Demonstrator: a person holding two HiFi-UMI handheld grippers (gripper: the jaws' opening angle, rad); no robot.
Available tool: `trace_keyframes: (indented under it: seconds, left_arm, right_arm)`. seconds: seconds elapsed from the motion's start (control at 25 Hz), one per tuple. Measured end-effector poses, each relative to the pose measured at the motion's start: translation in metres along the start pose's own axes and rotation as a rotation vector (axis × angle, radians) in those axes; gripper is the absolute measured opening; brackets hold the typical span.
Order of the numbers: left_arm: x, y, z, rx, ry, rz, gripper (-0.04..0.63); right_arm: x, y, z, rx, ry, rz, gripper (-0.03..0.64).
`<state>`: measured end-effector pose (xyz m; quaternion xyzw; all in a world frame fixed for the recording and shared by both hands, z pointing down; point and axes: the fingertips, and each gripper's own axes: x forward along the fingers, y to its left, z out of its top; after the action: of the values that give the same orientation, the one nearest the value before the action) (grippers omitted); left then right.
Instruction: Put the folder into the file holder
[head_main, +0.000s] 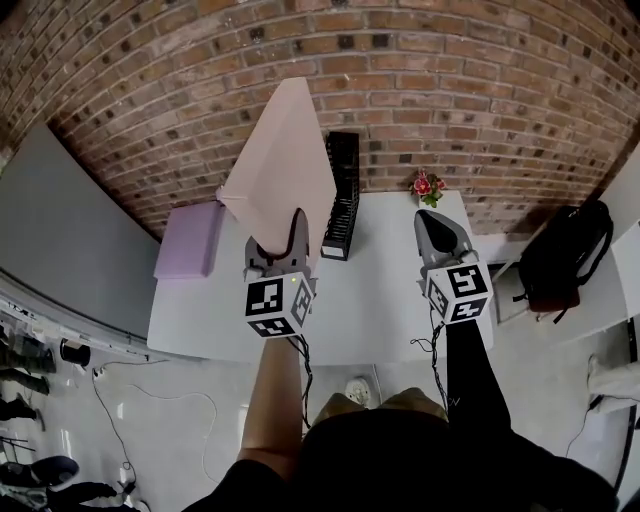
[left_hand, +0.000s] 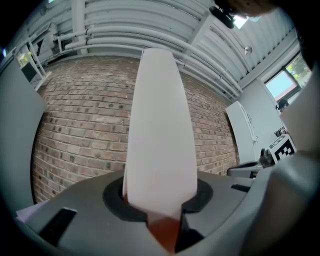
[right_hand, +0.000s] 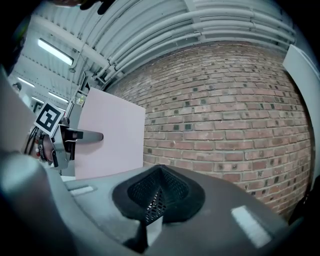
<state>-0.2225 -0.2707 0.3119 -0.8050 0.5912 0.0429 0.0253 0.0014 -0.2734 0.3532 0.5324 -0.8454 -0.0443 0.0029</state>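
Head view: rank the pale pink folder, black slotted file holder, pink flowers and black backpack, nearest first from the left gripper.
1. Pale pink folder, clamped in the left gripper.
2. Black slotted file holder, just right of it.
3. Pink flowers, farther right.
4. Black backpack, farthest right.

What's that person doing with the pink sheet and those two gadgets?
A person holds a gripper in each hand. The left gripper is clamped on a pink folder, held upright above the white table, near the black file holder. The right gripper is shut and empty. The folder is not in the holder yet.
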Motion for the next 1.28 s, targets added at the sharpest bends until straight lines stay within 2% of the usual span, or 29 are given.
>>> trace_keyframes:
  seconds: [0.56,1.28]
  left_arm:
    - [0.060,0.015,-0.023,-0.031,-0.001,-0.029,0.130]
    - [0.134,0.007,-0.045,-0.026,0.031,0.042,0.133]
  right_arm:
    - [0.031,-0.018,-0.031,-0.009,0.062,-0.043,0.002]
    - [0.092,-0.077,-0.056,0.015,0.099,0.033,0.002]
